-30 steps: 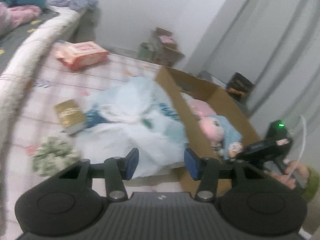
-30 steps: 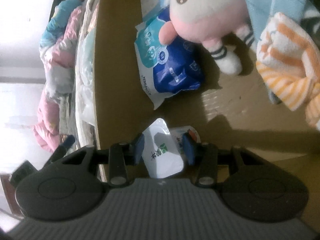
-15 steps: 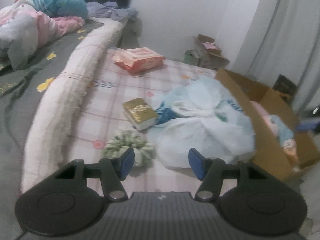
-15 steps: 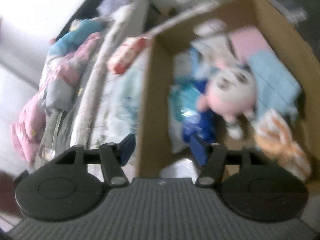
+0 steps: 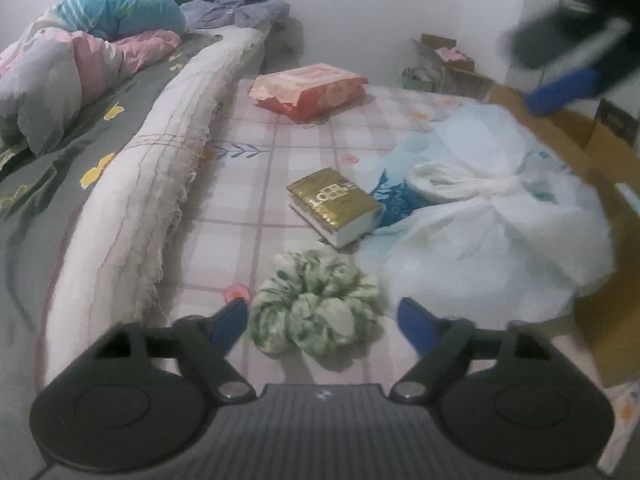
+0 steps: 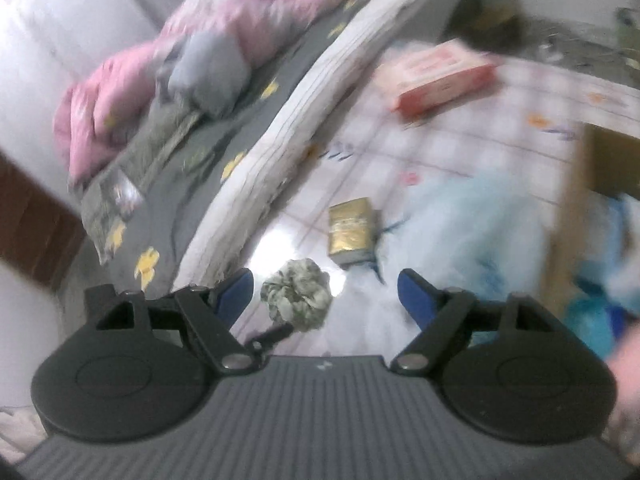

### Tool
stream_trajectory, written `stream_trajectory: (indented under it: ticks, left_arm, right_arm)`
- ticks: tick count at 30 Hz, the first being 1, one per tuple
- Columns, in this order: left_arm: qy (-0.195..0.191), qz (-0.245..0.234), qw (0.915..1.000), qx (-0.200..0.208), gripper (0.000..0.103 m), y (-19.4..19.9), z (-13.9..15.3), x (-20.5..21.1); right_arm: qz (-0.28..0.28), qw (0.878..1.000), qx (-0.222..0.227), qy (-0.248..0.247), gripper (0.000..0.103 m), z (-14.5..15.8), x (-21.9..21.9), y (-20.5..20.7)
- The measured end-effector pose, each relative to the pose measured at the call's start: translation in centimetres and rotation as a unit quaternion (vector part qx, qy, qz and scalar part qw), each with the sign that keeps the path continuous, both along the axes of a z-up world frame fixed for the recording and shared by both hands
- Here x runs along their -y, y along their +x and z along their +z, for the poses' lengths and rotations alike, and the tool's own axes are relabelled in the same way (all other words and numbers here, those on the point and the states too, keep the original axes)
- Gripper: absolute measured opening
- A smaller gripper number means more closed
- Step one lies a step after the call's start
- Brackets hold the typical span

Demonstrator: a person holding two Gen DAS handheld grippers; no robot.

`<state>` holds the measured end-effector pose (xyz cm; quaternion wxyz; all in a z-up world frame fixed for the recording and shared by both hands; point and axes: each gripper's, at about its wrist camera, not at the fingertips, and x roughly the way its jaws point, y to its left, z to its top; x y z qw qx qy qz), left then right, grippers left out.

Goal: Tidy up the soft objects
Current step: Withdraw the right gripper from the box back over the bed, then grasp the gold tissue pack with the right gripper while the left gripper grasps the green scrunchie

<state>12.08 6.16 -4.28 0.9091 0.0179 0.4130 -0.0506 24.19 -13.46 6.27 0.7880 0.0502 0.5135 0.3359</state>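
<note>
Left gripper [image 5: 320,320] low over checked mat [image 5: 256,184], jaws spread wide, nothing held. Green-white scrunchie [image 5: 316,304] flat on mat between the blue fingertips [image 5: 230,320], touching neither. Bare mat on both flanks of scrunchie. Gold tissue pack [image 5: 336,204] just beyond, edge against pale plastic bag [image 5: 492,228]. Bag heaped against cardboard box [image 5: 612,184] wall at right. Frayed mattress edge [image 5: 160,184] along left, near left finger. Red wipes pack [image 5: 312,88] well apart, far end of mat. Right gripper [image 6: 326,292] higher, jaws wide, empty; view blurred. Scrunchie [image 6: 298,294] below its gap; box wall [image 6: 576,208] to its right.
</note>
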Motion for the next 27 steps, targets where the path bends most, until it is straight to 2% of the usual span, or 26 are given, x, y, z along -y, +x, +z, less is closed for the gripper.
stream_trajectory:
  ticks: [3,6,12,18,20,25,27]
  left_arm:
    - [0.016,-0.008,0.9997,-0.016,0.088,1.2,-0.9,-0.1]
    - [0.012,-0.004,0.9995,-0.029,0.088,2.3,-1.8,-0.6]
    - [-0.027,0.004,0.9985,-0.047,0.071,3.3,-2.9,-1.9]
    - [-0.042,0.008,0.9980,-0.047,0.055,3.6,-2.6,-2.3]
    - [-0.047,0.009,0.9977,-0.048,0.050,3.6,-2.5,-2.4]
    - [-0.062,0.012,0.9968,-0.050,0.038,3.8,-2.4,-3.0]
    - [-0.067,0.015,0.9964,-0.050,0.036,3.9,-2.5,-3.2]
  right_arm:
    - [0.042,0.998,-0.034,-0.017,0.080,-2.2,-4.3,3.2]
    - [0.065,0.995,-0.055,-0.043,0.080,-4.8,-7.6,6.0]
    - [0.087,0.989,-0.077,-0.087,0.080,-9.6,-12.4,10.1]
    - [0.098,0.984,-0.093,-0.118,0.081,-13.4,-14.8,11.8]
    - [0.103,0.983,-0.086,-0.126,0.079,-13.7,-15.1,12.0]
    - [0.099,0.980,-0.102,-0.142,0.078,-15.0,-15.0,12.2]
    - [0.098,0.980,-0.100,-0.141,0.074,-15.3,-15.1,12.2]
